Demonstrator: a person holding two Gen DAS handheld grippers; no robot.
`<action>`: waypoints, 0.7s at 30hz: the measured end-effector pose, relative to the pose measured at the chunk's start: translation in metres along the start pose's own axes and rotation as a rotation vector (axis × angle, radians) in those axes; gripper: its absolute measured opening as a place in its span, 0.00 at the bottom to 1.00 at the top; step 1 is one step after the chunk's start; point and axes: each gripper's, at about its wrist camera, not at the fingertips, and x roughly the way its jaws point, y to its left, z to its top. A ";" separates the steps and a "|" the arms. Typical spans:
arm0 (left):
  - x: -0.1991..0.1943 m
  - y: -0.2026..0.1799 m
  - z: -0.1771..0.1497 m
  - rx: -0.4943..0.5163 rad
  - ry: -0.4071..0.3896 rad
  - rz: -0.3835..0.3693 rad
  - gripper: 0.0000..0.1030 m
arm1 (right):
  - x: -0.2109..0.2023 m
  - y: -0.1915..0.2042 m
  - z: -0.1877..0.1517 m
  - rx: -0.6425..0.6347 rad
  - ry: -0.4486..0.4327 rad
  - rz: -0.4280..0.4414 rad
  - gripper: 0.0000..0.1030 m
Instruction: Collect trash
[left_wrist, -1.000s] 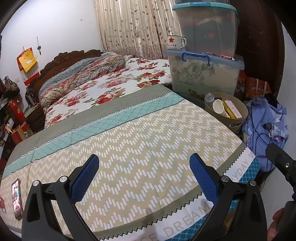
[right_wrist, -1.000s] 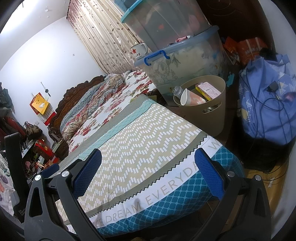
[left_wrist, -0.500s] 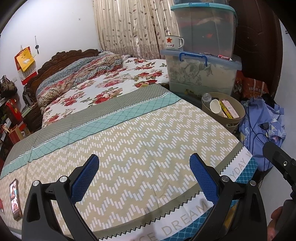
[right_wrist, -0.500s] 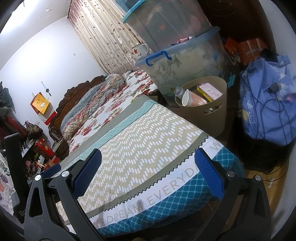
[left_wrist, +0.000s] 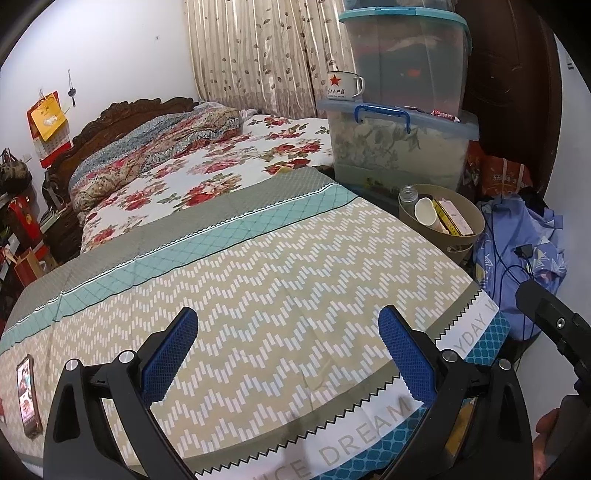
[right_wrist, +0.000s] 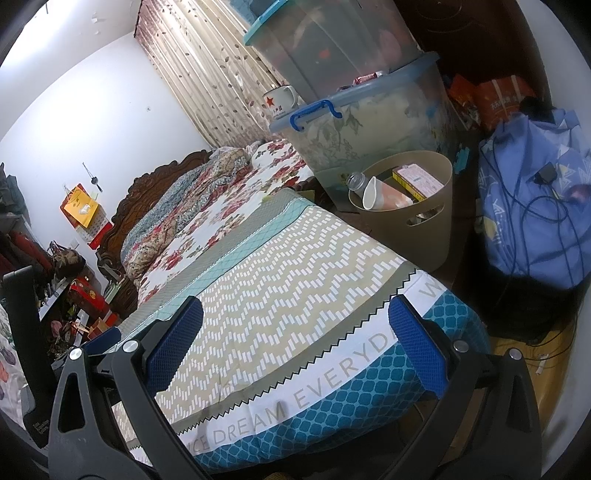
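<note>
The beige trash bin stands on the floor beside the bed, at the foot of the stacked clear storage boxes. It is round, with cut-out handle slots in its wall, and already holds a glass bottle, a white paper cup lying on its side, and a yellow-and-pink carton.

The left gripper hangs over the bed's zigzag-patterned cover, its blue-padded fingers spread wide with nothing between them. The right gripper hangs over the cover's lettered edge nearest the bin, its fingers likewise spread and empty.

Only the left wrist view shows a phone lying on the cover on the side far from the bin. The right wrist view alone shows the bin's outer wall with its slots, and the blue bundle of cloth with a dark cable draped over it just beside the bin. A white enamel mug with a red star sits on the lower box lid, above the bin.
</note>
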 end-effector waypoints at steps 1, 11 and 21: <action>0.000 0.000 0.000 0.000 0.000 0.002 0.92 | 0.000 0.000 0.000 0.000 0.000 0.000 0.96; 0.004 0.003 -0.003 -0.012 0.005 0.017 0.92 | 0.000 0.000 0.000 0.000 0.000 0.000 0.96; 0.003 0.002 -0.003 -0.010 0.007 0.020 0.92 | 0.000 0.000 0.000 0.000 0.001 0.000 0.96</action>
